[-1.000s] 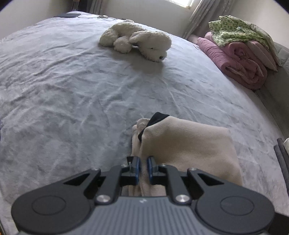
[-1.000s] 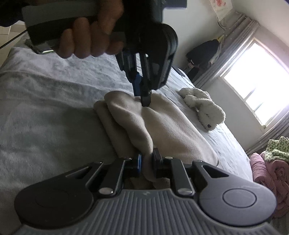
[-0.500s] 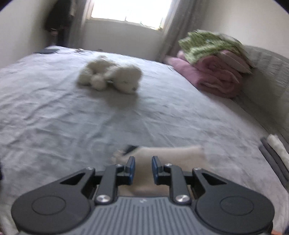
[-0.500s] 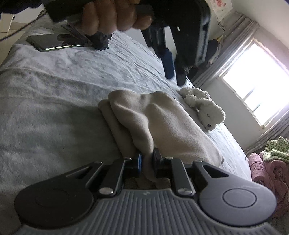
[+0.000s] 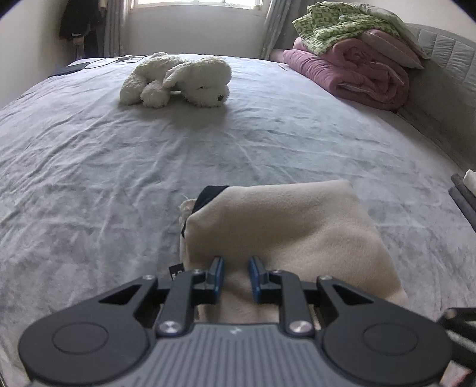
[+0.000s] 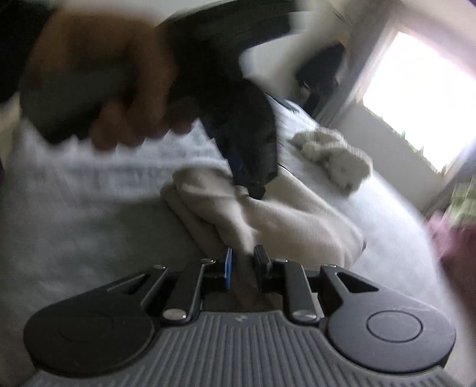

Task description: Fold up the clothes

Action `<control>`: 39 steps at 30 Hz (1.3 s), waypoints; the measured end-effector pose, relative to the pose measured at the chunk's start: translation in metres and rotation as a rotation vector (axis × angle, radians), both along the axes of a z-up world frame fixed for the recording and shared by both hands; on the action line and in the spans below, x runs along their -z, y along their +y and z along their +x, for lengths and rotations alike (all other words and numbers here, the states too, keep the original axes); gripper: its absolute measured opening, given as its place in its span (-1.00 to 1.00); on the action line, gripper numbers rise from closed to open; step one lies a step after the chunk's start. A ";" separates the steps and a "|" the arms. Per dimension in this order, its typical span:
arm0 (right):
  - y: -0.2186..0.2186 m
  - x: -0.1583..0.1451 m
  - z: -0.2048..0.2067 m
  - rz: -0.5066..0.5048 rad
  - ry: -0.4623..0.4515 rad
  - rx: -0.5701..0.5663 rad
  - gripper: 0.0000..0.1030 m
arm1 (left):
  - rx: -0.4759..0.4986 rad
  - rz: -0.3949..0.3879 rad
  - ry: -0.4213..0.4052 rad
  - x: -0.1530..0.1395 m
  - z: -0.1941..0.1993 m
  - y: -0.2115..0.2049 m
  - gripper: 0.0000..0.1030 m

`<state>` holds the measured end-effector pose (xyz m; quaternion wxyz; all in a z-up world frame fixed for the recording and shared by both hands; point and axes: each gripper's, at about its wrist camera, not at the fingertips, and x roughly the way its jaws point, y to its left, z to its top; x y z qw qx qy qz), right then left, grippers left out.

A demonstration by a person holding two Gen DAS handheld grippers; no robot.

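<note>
A folded beige garment (image 5: 282, 232) with a black collar edge lies on the grey bed sheet (image 5: 89, 178). My left gripper (image 5: 237, 266) sits at its near edge, jaws apart, with the cloth below them and not pinched. In the blurred right wrist view, the same left gripper (image 6: 255, 187), held by a hand (image 6: 98, 89), touches the top of the beige garment (image 6: 297, 220). My right gripper (image 6: 243, 262) is at the garment's near corner, where a fold of cloth runs down between its pads.
A white plush dog (image 5: 178, 80) lies farther up the bed. Rolled pink quilts (image 5: 351, 74) under a green patterned cloth (image 5: 336, 26) are stacked by the padded headboard (image 5: 446, 59). A dark flat device (image 5: 70, 70) rests at the far left corner.
My left gripper let go of the garment's fold, lifted away, then came back down onto the garment with its jaws apart. The right gripper kept its hold and rolled and rose slightly.
</note>
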<state>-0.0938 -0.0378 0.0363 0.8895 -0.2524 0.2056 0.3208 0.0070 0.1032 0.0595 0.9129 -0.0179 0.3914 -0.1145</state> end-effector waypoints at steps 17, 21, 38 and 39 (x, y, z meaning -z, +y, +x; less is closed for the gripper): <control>-0.022 0.006 0.028 0.141 0.103 0.204 -0.62 | 0.003 -0.020 -0.008 -0.004 -0.004 0.003 -0.61; -0.022 0.007 0.033 0.156 0.121 0.210 -0.61 | 0.025 -0.042 -0.047 -0.014 -0.015 0.002 -0.61; -0.032 0.005 0.037 0.237 0.181 0.211 -0.61 | 0.212 0.006 -0.003 0.011 -0.048 -0.025 -0.62; -0.031 0.002 0.037 0.234 0.184 0.208 -0.61 | 0.211 0.009 -0.001 0.012 -0.048 -0.025 -0.63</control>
